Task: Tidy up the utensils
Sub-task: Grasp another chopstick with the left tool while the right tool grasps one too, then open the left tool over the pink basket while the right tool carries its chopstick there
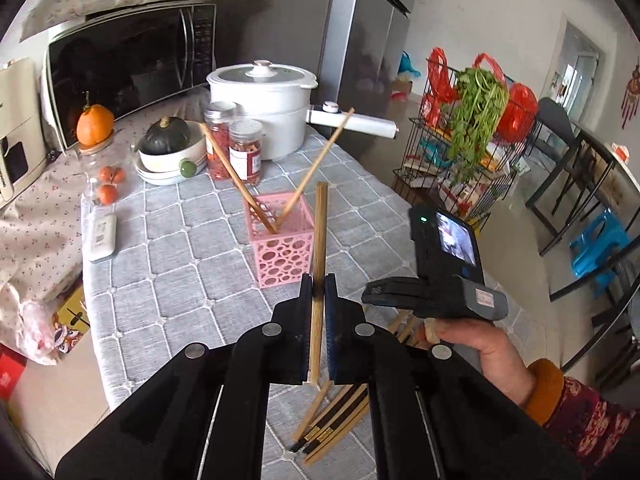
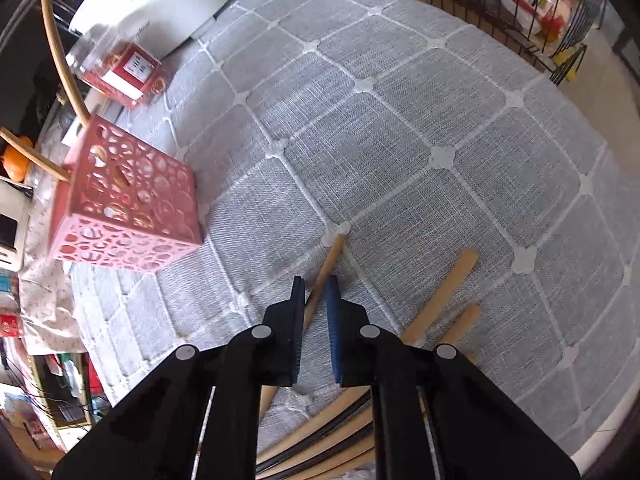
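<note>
A pink perforated holder [image 1: 280,236] stands on the grey quilted tablecloth [image 1: 168,280] with two wooden chopsticks [image 1: 316,168] leaning in it. My left gripper [image 1: 319,280] is shut on a wooden chopstick [image 1: 320,236], held upright just right of the holder. Several loose chopsticks [image 1: 332,420] lie on the cloth below it. My right gripper [image 2: 316,284] is open low over the pile, its fingers straddling one wooden chopstick [image 2: 328,268]. More chopsticks [image 2: 444,300] lie to its right. The holder [image 2: 128,204] is to its far left. The right gripper also shows in the left wrist view [image 1: 372,296].
A white pot [image 1: 264,108], two red-labelled jars [image 1: 244,148], a bowl with a dark squash [image 1: 168,152], an orange [image 1: 94,120] and a microwave [image 1: 128,64] stand behind the holder. A white remote [image 1: 102,236] lies left. A wire rack [image 1: 460,148] stands beyond the table's right edge.
</note>
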{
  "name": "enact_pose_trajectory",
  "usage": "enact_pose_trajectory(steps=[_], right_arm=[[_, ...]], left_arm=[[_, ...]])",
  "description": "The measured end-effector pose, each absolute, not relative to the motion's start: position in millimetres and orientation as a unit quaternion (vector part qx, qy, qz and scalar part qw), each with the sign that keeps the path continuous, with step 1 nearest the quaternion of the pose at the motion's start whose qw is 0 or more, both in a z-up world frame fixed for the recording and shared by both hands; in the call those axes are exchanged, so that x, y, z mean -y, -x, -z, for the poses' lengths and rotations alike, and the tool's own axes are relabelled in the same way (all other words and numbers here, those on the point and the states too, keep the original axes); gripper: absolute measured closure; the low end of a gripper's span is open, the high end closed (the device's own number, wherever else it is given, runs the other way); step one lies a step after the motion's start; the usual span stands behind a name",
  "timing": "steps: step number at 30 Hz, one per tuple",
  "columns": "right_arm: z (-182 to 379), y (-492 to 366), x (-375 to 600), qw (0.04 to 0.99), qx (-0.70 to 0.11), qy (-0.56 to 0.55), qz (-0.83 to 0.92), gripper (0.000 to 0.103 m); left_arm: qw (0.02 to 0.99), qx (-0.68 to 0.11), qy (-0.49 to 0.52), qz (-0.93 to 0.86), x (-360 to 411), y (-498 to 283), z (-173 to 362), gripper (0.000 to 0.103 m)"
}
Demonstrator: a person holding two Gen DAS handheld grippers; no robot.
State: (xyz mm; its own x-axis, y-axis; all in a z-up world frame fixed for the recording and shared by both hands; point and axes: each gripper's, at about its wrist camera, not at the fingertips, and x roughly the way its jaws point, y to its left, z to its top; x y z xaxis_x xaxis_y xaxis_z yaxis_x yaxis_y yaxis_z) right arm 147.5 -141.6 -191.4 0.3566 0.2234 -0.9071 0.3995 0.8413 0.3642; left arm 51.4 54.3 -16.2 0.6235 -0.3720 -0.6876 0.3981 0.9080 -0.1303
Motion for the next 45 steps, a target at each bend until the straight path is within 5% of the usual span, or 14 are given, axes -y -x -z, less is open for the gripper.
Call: enact_pose_trajectory(steps=[22,30,33,42,45], right_arm=[[-77,-28,237,0.910,-0.206,-0.360,-0.026,0.097],[-80,-40,239,0.907,-0.172,-0.383,-0.041,0.097],[-75,-52,228,0.905,-0.188,-0.379,-0.049,0.097],[-64,-73,198,0.909,-0.209,-0.357,-0.056,0.097],[-57,-85,187,0.909,-0.220,-0.349,-0.053,0.097]], left_arm=[[0.952,-0.214,0.140,0.171,-103,-62,-98,0.098],[0.950,-0.194,0.200,0.141,-110,-116,-72,0.098],[0.942,-0.244,0.187,0.137,-102,-137,-47,0.097],[0.943,-0.208,0.233,0.118,-140,-115,-72,0.067],[0.943,-0.203,0.239,0.113,-148,-113,-76,0.066]])
